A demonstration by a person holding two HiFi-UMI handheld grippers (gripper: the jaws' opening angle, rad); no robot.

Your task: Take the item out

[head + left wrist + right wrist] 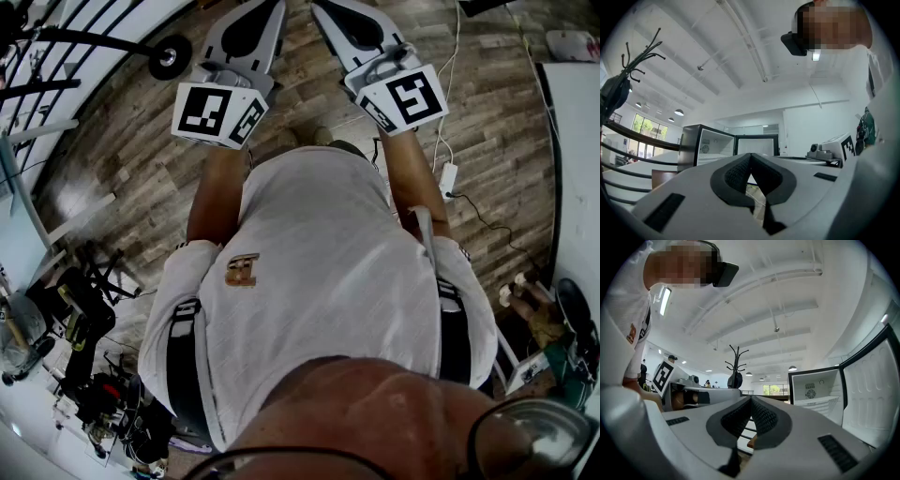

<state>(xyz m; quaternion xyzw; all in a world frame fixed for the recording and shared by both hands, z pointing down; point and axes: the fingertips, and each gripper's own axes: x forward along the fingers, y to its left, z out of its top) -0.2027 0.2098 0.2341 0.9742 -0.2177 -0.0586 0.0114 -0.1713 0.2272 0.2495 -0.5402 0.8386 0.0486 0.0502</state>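
Both grippers point upward, away from the wooden floor, with the person's arms held out in front of the white shirt. My left gripper (249, 26) (750, 157) is shut, its black pads meeting at the tip with nothing between them. My right gripper (751, 400) (349, 24) is also shut and holds nothing. Beyond the left jaws stands a small black fridge (708, 146) with its door (757, 145) swung open; its white inside shows bare shelves. The same open fridge (816, 391) appears at the right of the right gripper view. I see no item in it.
A dark coat rack (736, 365) (631, 57) stands near a black railing (642, 150). A white table edge (577, 169) lies to my right, with a cable and power strip (448, 178) on the floor (141, 159). Clutter and tripods sit at lower left (84, 319).
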